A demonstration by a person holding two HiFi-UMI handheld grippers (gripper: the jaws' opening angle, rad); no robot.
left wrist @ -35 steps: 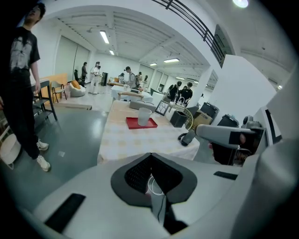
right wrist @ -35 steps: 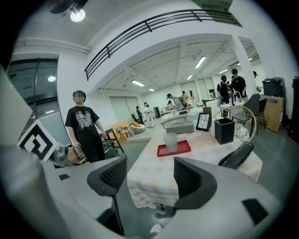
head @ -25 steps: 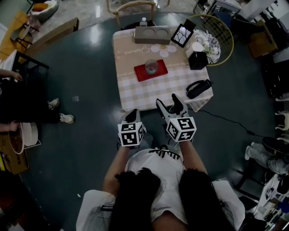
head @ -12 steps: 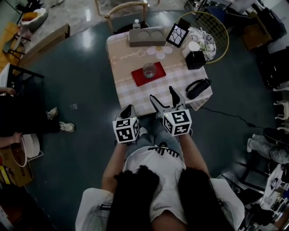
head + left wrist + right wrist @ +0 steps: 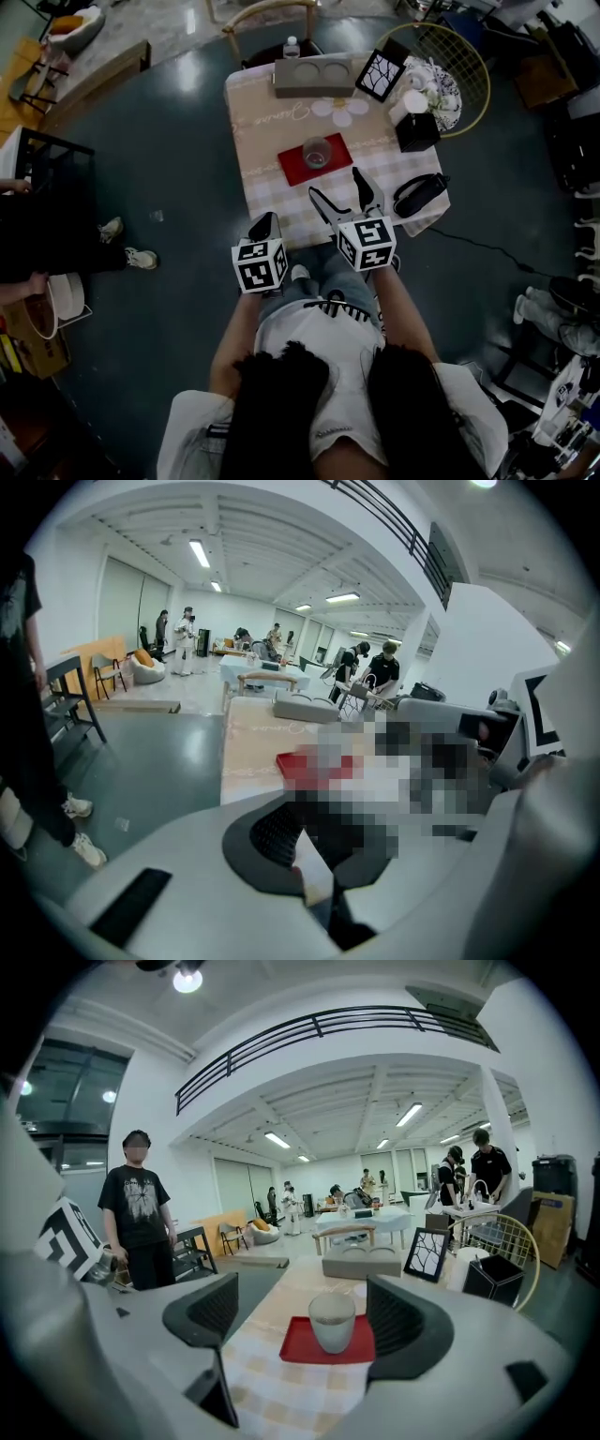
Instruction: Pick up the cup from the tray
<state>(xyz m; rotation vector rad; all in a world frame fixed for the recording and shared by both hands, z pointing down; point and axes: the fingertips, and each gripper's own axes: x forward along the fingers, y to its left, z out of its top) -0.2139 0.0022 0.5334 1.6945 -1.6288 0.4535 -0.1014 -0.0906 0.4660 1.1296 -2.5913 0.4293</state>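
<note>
One clear cup (image 5: pixel 317 151) is standing upright on one red tray (image 5: pixel 293 169), and the tray is lying flat near the middle of the table (image 5: pixel 264 192), which is wearing a checked cloth. Nothing is touching the cup.

The right gripper (image 5: pixel 336 190) is hanging over the table's near edge, pointing at the tray. Its jaws have just been opening and are standing wide apart. Nothing is sitting between them; in the right gripper view the cup is showing through the gap, but it is standing farther on, clear of both pads.

The left gripper (image 5: pixel 265 223) is hovering at the near edge, toward the table's left corner, well apart from the tray. Its two jaws are lying closed together, holding nothing.

Along the far edge one grey holder (image 5: pixel 314 75) with two round hollows is resting, with one small bottle (image 5: pixel 292 46) just behind it. One framed picture (image 5: pixel 380 74) is leaning at the far right corner. One black box (image 5: pixel 417 131) is sitting at the right edge, and one black pair of headphones (image 5: pixel 419 193) is lying at the near right corner.

One person in a dark shirt (image 5: pixel 139 1206) is standing on the floor to the table's left.
</note>
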